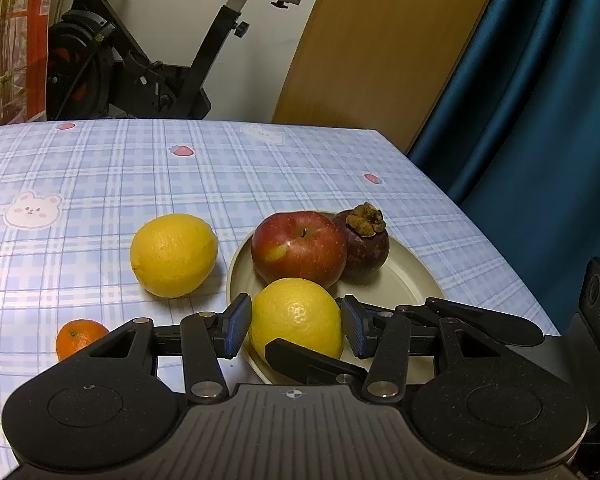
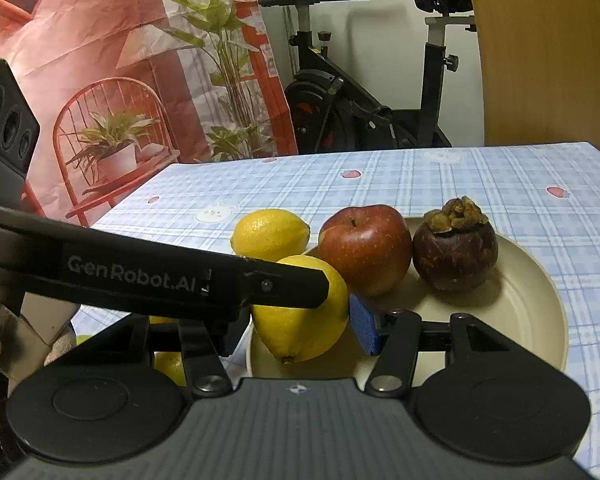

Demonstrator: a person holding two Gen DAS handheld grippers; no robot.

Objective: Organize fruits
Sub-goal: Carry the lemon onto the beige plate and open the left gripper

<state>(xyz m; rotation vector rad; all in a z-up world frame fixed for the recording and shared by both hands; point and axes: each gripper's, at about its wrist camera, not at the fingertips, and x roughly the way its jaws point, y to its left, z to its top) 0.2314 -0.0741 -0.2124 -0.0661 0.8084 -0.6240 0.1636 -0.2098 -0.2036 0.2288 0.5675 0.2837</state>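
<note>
Both grippers close on one lemon [image 1: 296, 316] at the near edge of the cream plate [image 1: 404, 280]. The left gripper [image 1: 296, 326] clamps it between its blue pads, and the right gripper [image 2: 300, 320] grips the same fruit, partly hidden behind the left one's black finger. A red apple [image 1: 298, 252] and a mangosteen [image 1: 364, 240] sit touching on the plate. A second lemon [image 1: 174, 255] lies just beside the plate on the checked tablecloth [image 1: 100, 168], with a mandarin [image 1: 78, 338] nearer.
</note>
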